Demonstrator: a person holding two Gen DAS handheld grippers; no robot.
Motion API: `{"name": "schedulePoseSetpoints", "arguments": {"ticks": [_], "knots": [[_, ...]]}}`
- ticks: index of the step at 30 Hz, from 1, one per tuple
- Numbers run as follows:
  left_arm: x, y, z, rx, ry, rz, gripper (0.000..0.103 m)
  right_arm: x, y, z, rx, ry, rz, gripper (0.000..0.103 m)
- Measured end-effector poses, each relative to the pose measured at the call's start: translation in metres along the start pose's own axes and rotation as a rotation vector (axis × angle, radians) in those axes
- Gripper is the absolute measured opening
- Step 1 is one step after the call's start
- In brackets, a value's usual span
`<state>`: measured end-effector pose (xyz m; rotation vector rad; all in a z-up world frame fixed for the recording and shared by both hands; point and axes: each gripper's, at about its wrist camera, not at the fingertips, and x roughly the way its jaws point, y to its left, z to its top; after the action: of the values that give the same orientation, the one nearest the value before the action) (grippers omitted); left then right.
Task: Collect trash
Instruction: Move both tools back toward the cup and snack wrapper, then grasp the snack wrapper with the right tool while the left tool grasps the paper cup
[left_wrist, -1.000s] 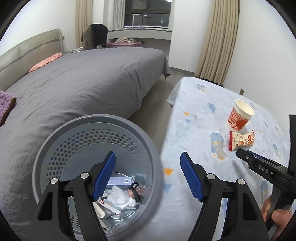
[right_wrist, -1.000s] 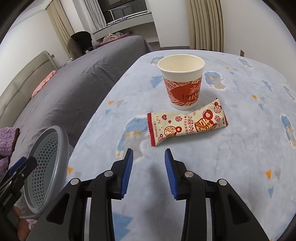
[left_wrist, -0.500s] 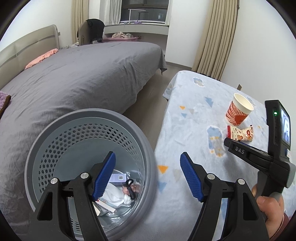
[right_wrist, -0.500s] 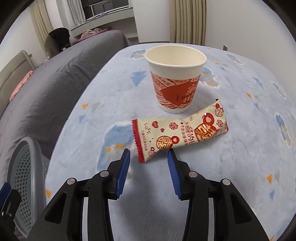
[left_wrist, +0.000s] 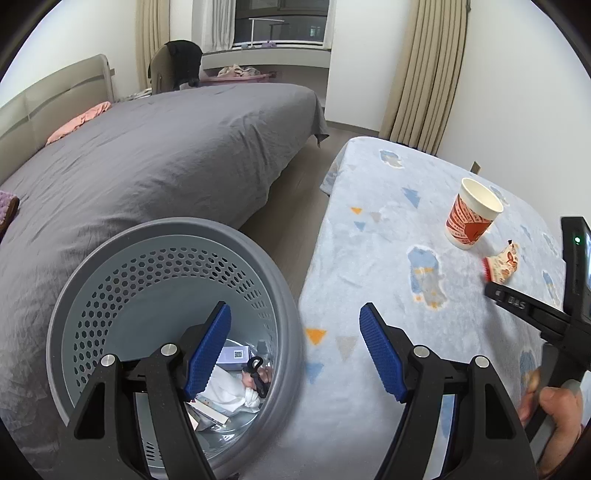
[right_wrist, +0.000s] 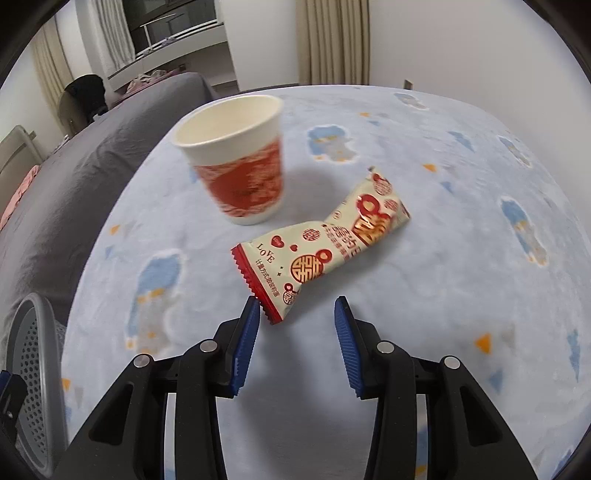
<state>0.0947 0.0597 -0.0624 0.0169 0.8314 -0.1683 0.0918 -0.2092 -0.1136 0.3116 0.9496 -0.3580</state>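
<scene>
Black hand-held grippers with blue ribbed pads

The left gripper (left_wrist: 295, 349) has two matte black plastic arms, each tipped by a bright blue pad (left_wrist: 380, 360) with a fine ribbed texture and pinned by round silver screws (left_wrist: 421, 351). The right gripper (right_wrist: 293, 341) is built the same way: black arms, blue ribbed pads, silver screw heads. Seen from the left wrist, its black body bears pale lettering and carries a small upright screen unit (left_wrist: 578, 273) with a lit green dot. The hand (left_wrist: 554, 417) on its handle shows a dark reddish cuff edge.
</scene>
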Motion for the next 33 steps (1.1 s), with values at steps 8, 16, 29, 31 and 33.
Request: {"name": "schedulePoseSetpoints", "arguments": {"ticks": [8,16,29,31,33], "knots": [[0.0,-0.01,0.0,0.015,-0.005,-0.007,0.071,-0.013,-0.041,-0.009,0.048,0.009,-0.011,0.041],[0.002,-0.023,-0.001,0.039,-0.008,-0.013,0.071,-0.023,-0.046,0.009,0.109,-0.02,0.036,0.043],[0.004,-0.023,0.0,0.035,-0.005,-0.024,0.071,0.004,-0.025,0.046,0.205,0.019,-0.003,0.065],[0.004,-0.022,0.0,0.031,-0.005,-0.025,0.071,0.009,-0.024,0.046,0.219,0.032,-0.019,0.065],[0.003,-0.021,0.001,0.027,-0.005,-0.026,0.071,0.015,-0.023,0.046,0.234,0.05,-0.03,0.065]]}}
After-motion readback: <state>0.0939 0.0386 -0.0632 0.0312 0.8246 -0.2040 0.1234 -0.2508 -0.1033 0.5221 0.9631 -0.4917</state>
